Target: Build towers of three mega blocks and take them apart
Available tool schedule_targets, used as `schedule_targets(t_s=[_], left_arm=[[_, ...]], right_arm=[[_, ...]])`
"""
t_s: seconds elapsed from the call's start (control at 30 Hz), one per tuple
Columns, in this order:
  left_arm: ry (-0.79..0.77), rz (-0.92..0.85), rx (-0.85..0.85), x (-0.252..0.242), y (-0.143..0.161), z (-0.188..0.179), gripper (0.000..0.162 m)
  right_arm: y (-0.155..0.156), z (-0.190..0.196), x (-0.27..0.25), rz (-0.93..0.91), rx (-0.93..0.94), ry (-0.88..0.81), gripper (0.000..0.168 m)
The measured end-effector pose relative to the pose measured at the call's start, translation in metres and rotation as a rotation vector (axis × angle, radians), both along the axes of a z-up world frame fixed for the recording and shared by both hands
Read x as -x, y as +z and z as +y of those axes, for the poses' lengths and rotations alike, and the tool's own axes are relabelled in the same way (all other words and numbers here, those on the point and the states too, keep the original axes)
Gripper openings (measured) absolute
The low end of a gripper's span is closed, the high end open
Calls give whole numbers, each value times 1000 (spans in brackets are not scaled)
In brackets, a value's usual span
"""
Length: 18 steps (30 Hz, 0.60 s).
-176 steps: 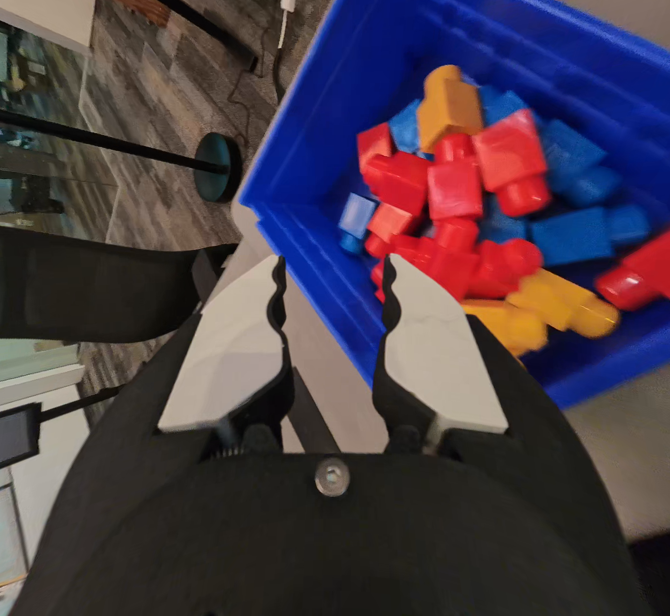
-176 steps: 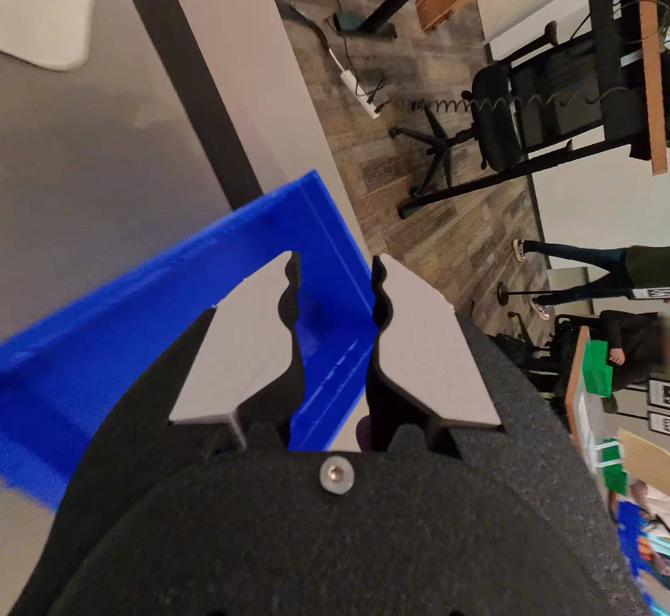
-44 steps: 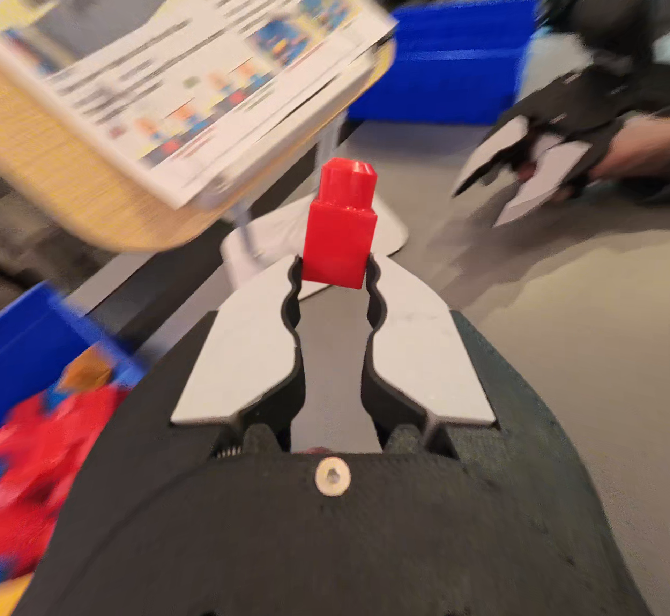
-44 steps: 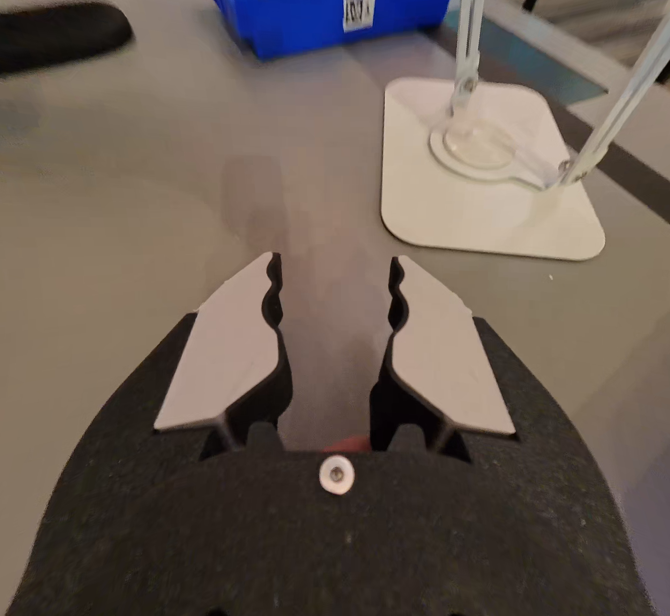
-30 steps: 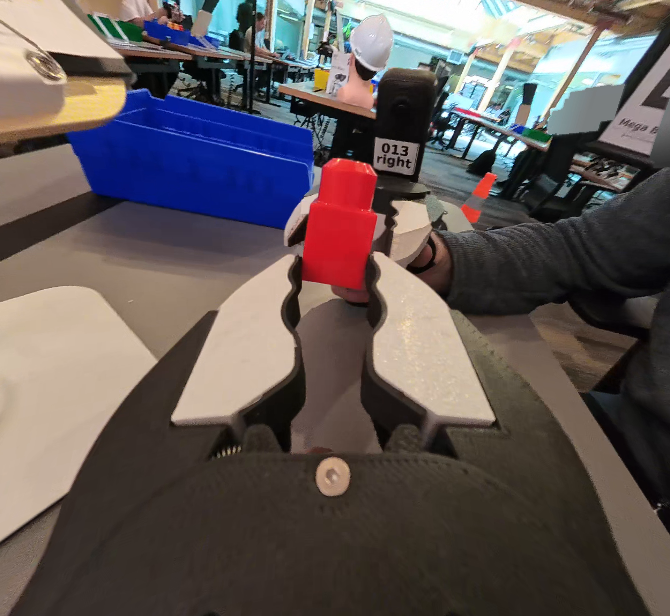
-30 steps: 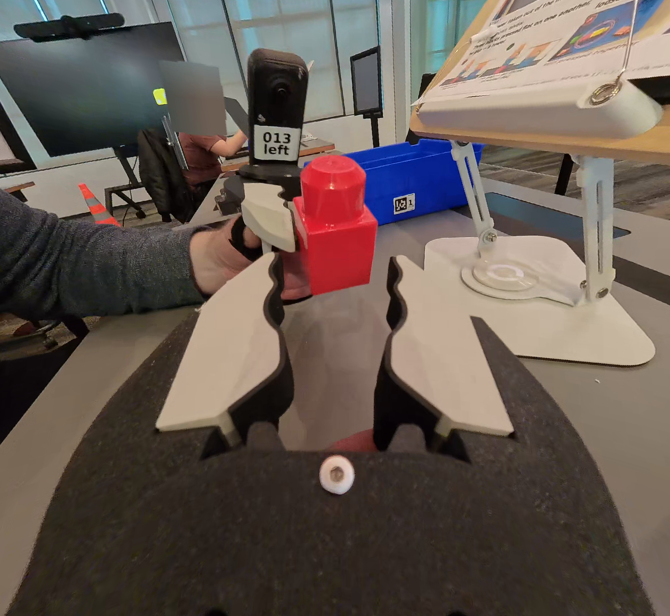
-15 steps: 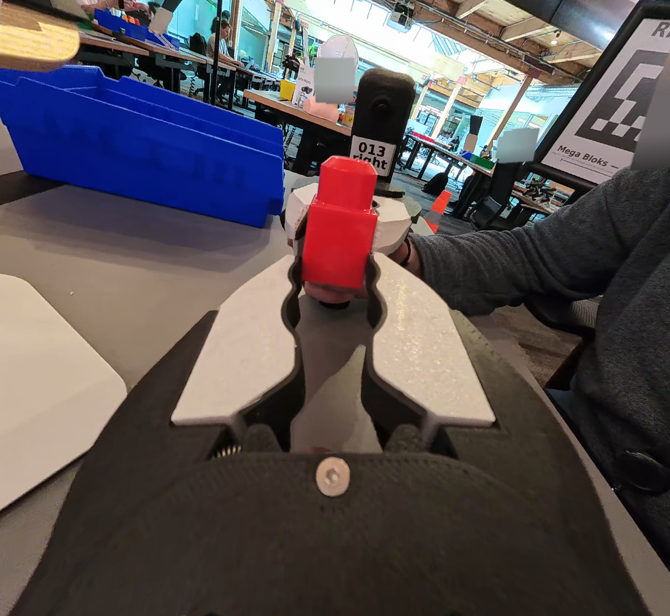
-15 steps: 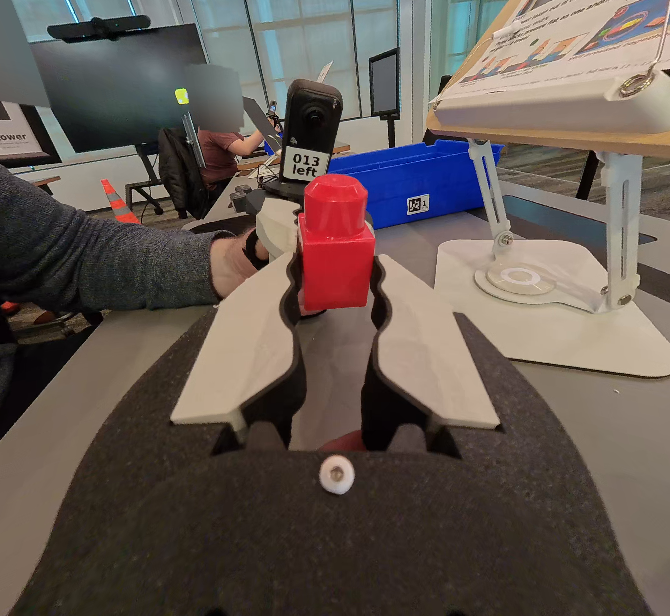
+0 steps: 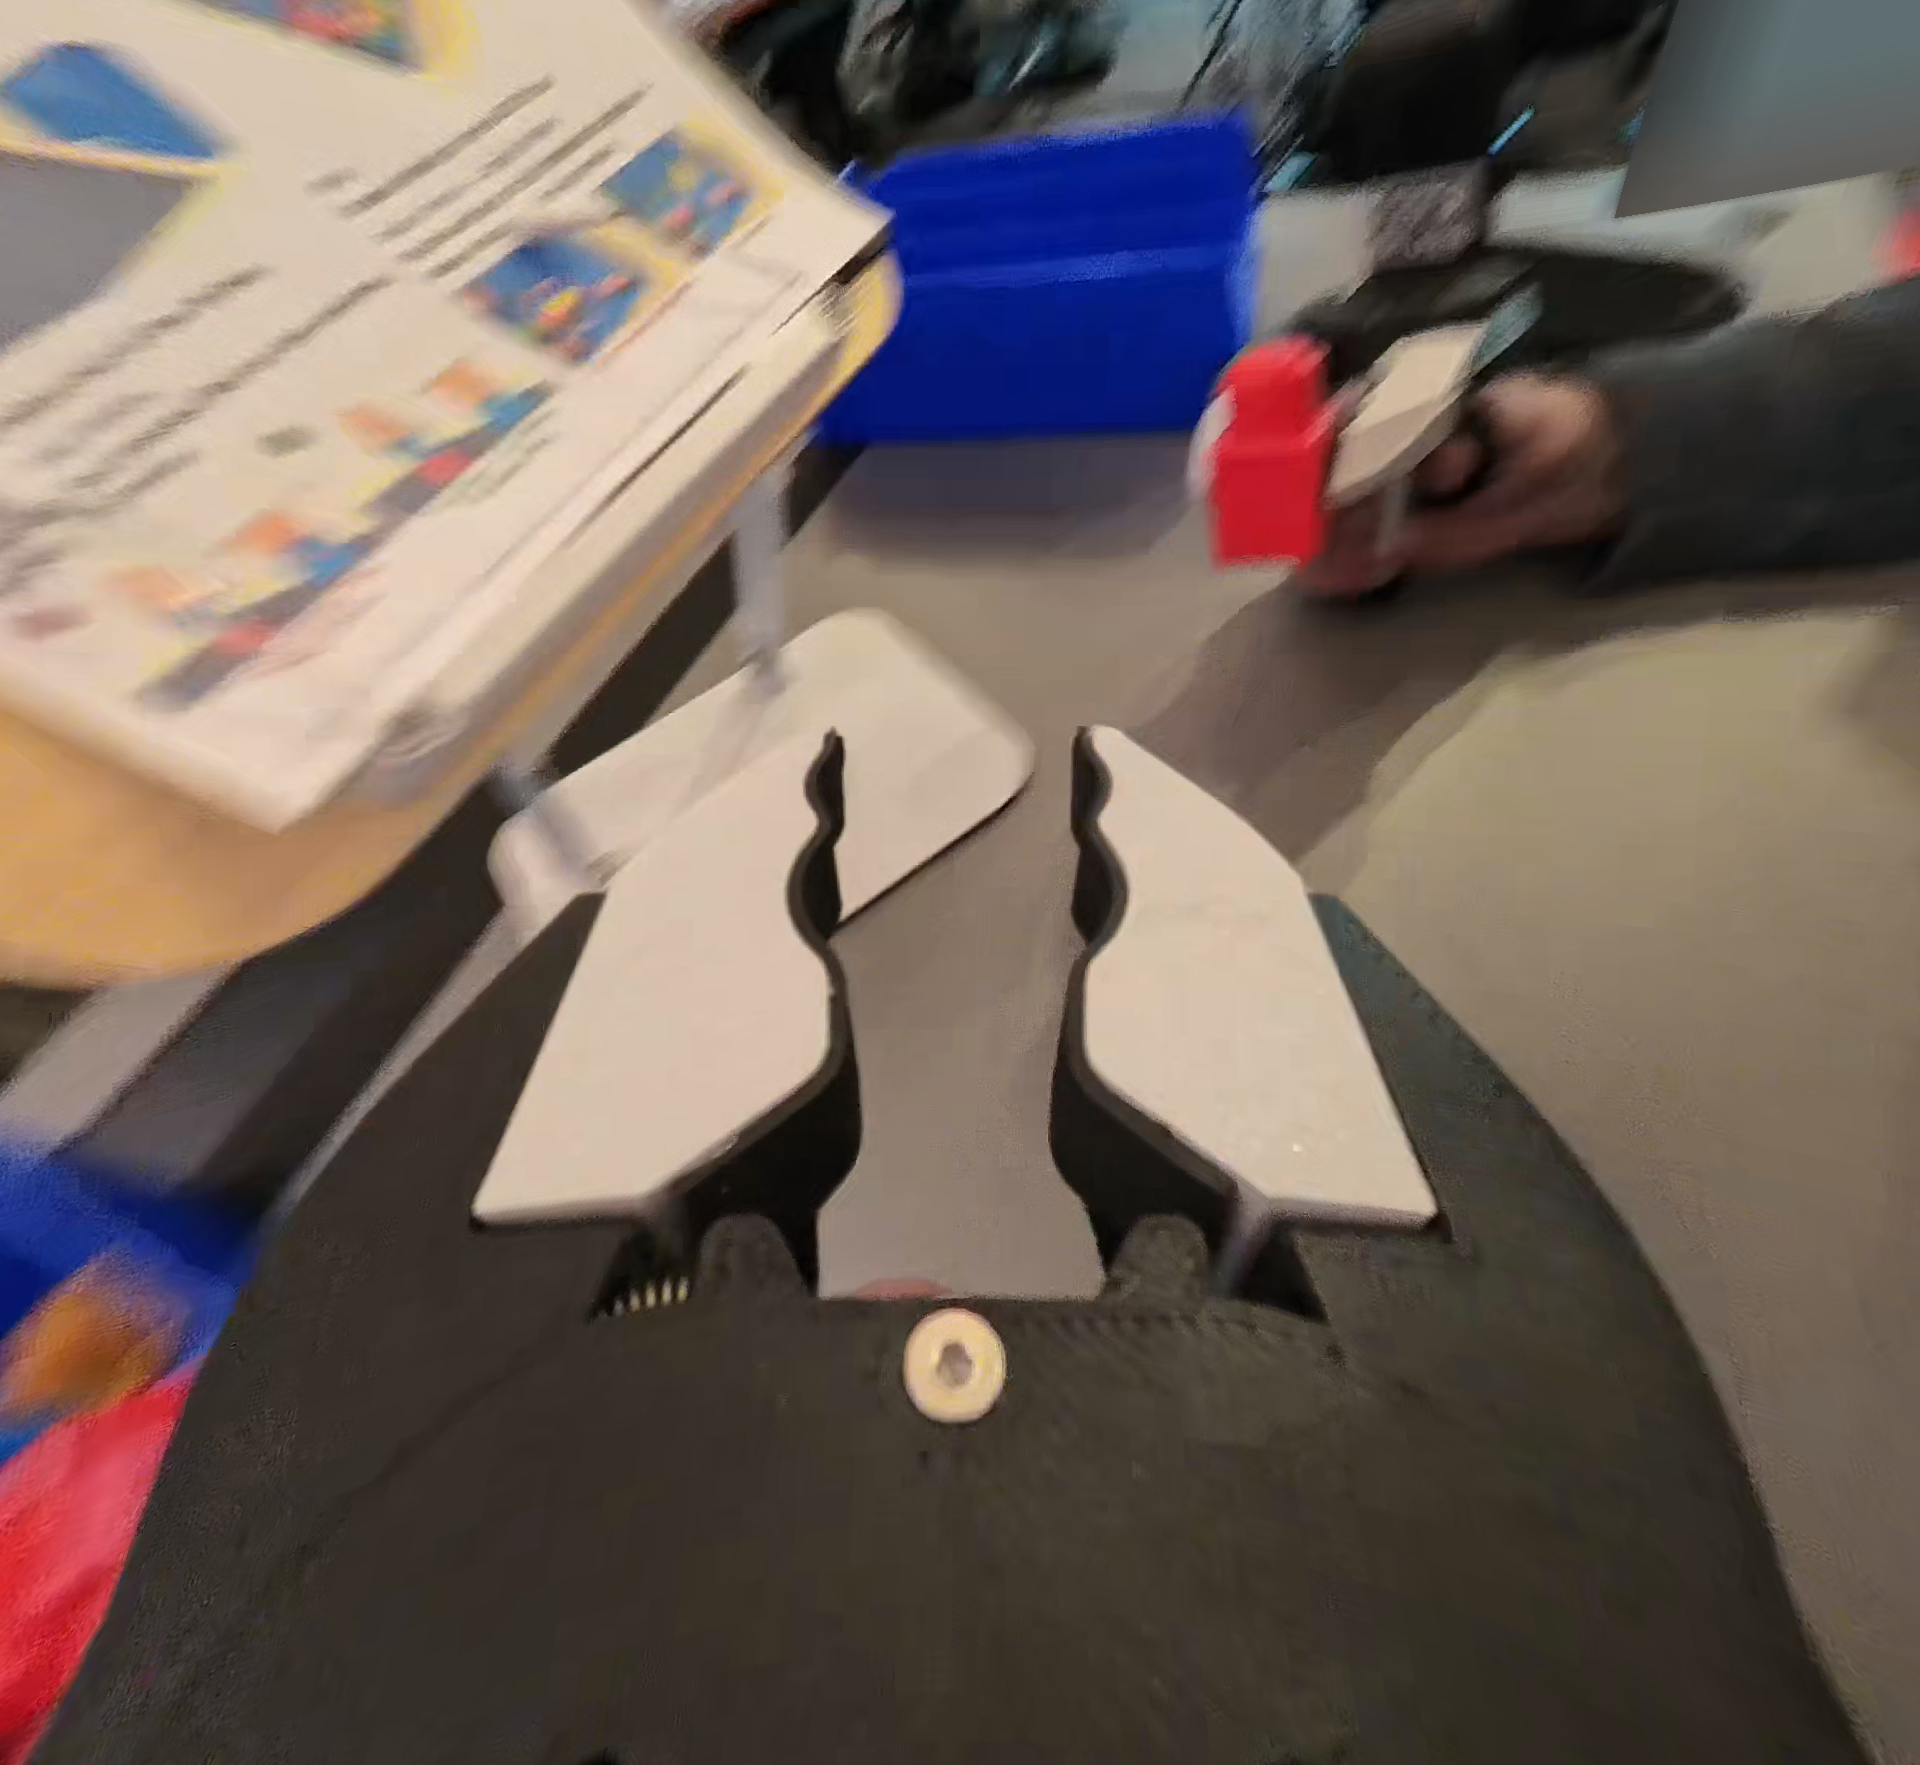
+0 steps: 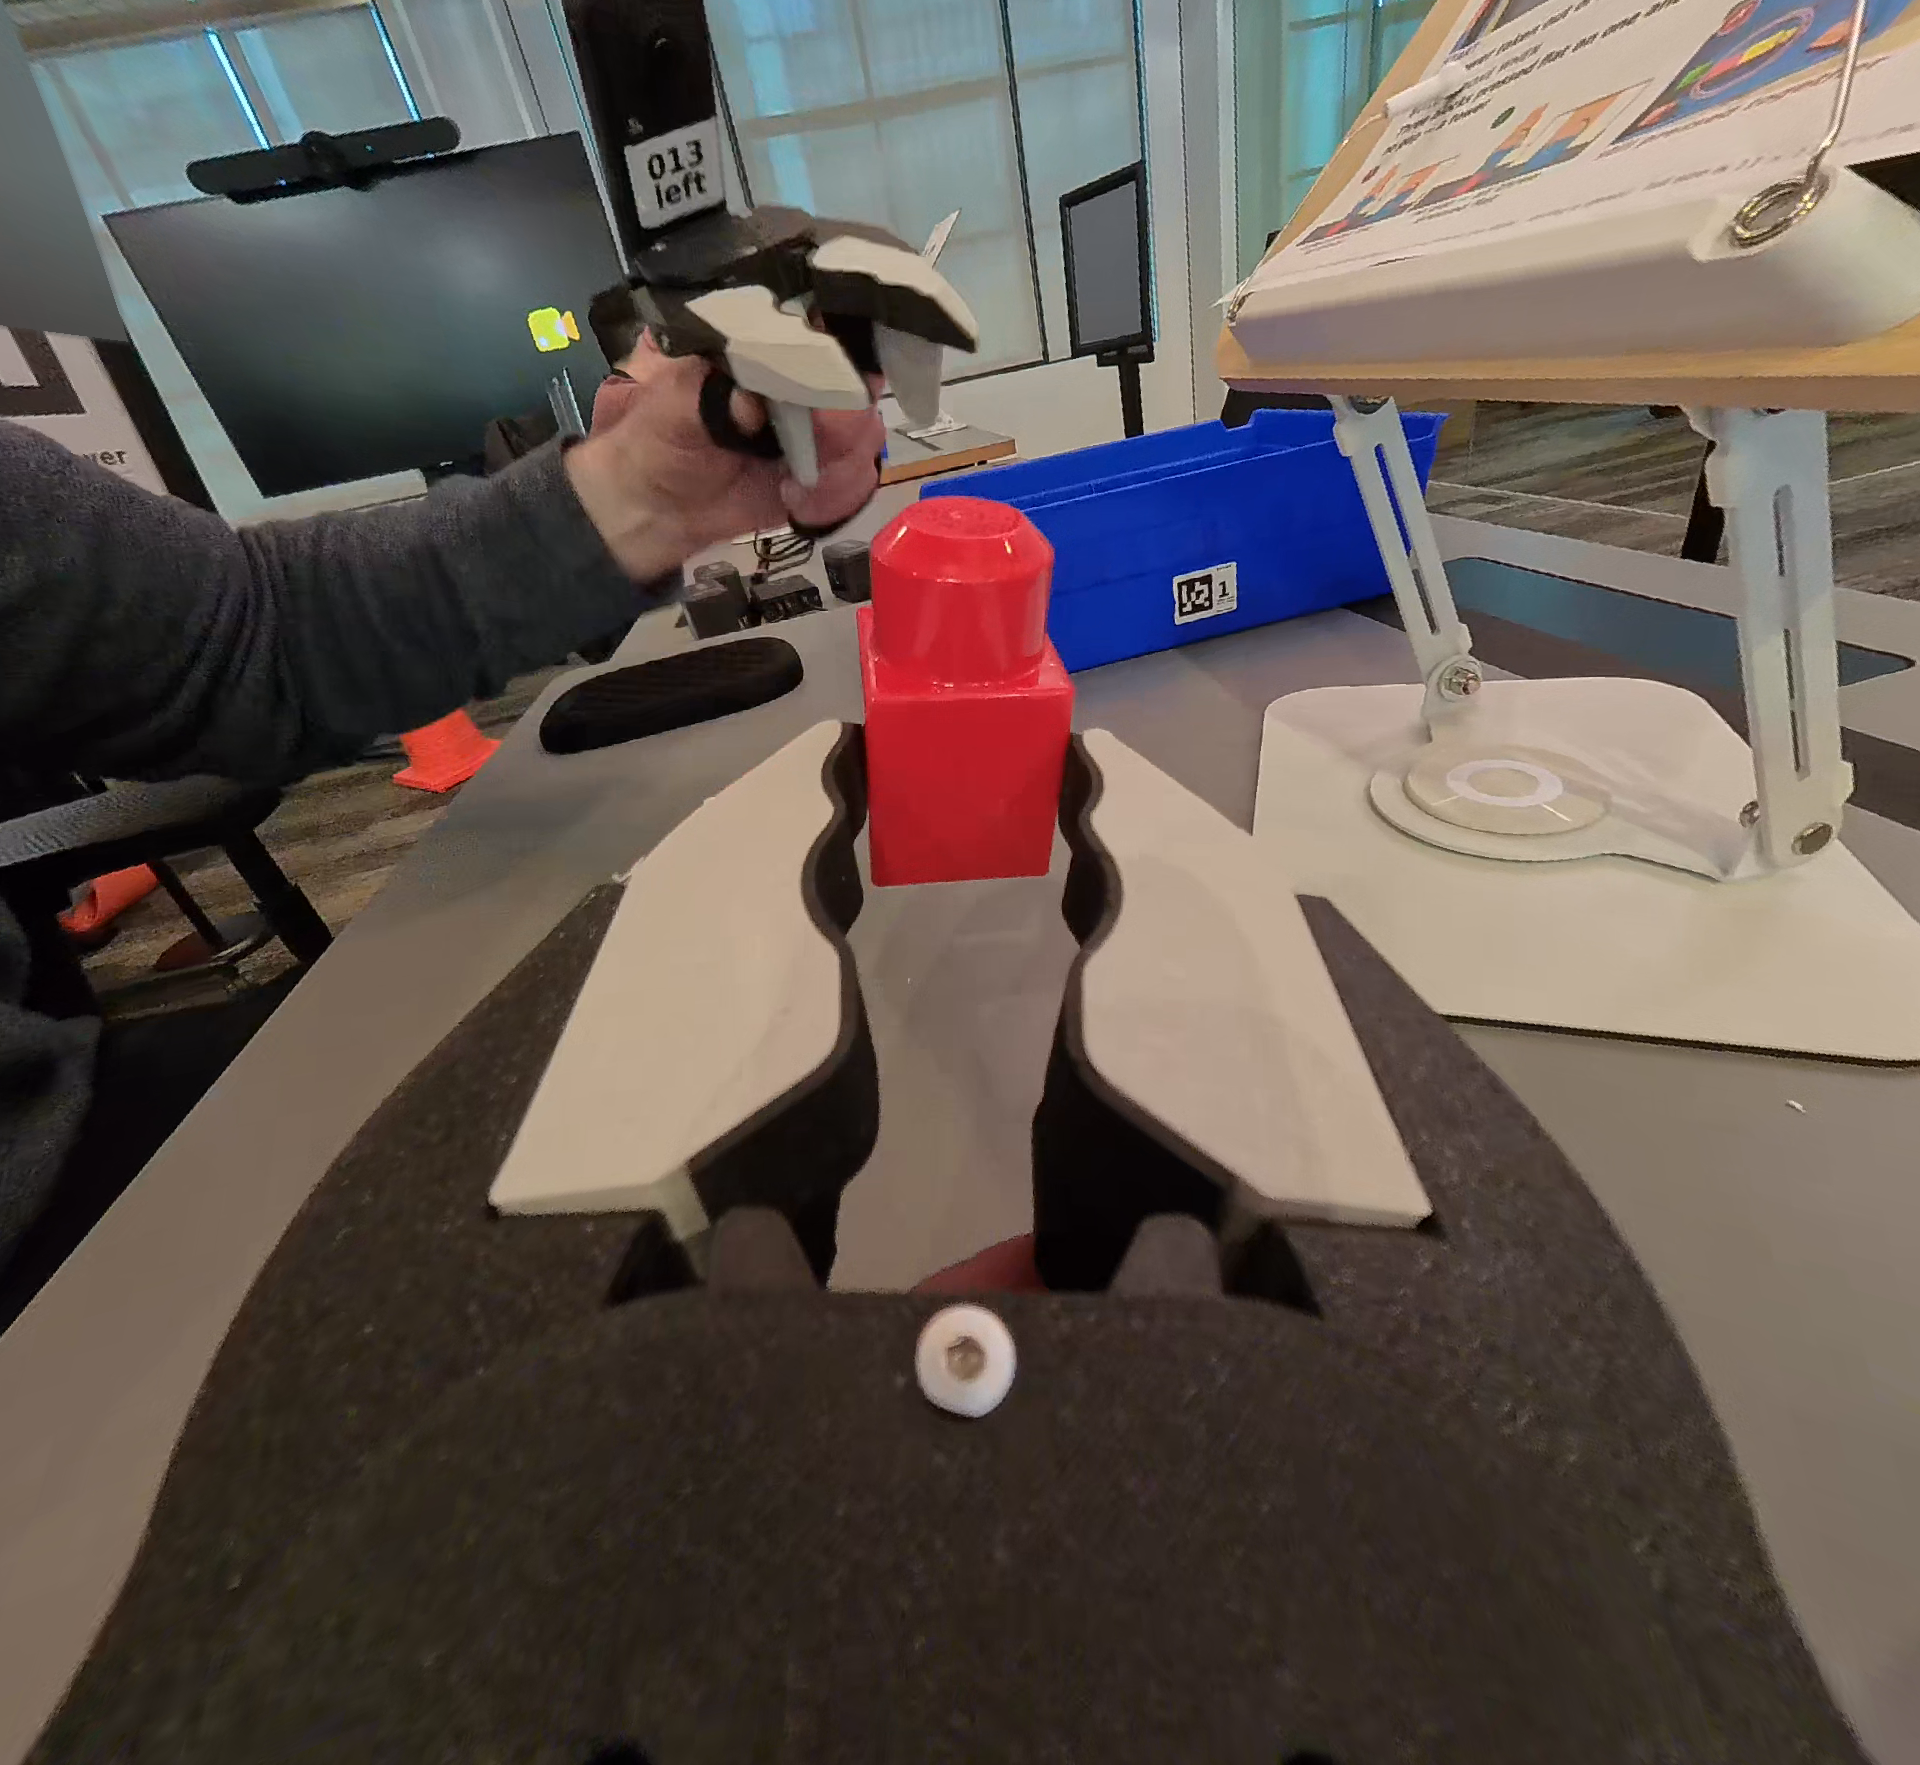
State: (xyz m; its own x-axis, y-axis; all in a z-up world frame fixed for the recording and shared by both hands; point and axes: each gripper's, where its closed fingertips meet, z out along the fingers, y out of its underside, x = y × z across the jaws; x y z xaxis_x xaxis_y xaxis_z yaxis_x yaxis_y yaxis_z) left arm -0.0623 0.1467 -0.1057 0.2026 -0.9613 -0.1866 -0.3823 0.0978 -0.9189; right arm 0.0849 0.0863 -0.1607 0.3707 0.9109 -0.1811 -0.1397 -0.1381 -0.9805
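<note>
My right gripper (image 10: 961, 759) is shut on a red mega block (image 10: 961, 749), held upright with its round stud on top, above the grey table (image 10: 1610, 1300). The same block (image 9: 1268, 468) and the right gripper (image 9: 1351, 427) show blurred at the upper right of the left wrist view. My left gripper (image 9: 956, 749) is open and empty. In the right wrist view it (image 10: 831, 333) is raised up and to the left of the block, apart from it, held by a hand. A blue bin (image 9: 62, 1300) with red and orange blocks shows at the lower left of the left wrist view.
A white stand (image 10: 1558, 884) with a tilted board of printed sheets (image 10: 1621, 105) stands right of the block. A blue bin (image 10: 1195, 531) sits behind. A black pad (image 10: 675, 687) lies at the table's left edge. In the left wrist view another blue bin (image 9: 1049, 281) stands behind the stand's base (image 9: 894, 728). My hands' fingertips stand some 20 cm from each other.
My left gripper let go of the red block, opened and swung up and away to the left. My right gripper stays shut on the block and holds it alone.
</note>
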Motion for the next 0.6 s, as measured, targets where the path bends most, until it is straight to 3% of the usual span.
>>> schedule_targets(t_s=[0.13,0.23,0.47,0.6], left_arm=[[176,351,-246,97,-5,54,37],[214,590,-315,152,-20,88,34],[127,1094,-313,226,-86,136,44],[79,1273,-327,253,-105,151,52]], right_arm=[[0,1,0,5,9,3,35],[-1,1,0,-1,11,6,35],[-2,0,2,-12,8,14,35],[-2,-1,2,-9,10,18,35]])
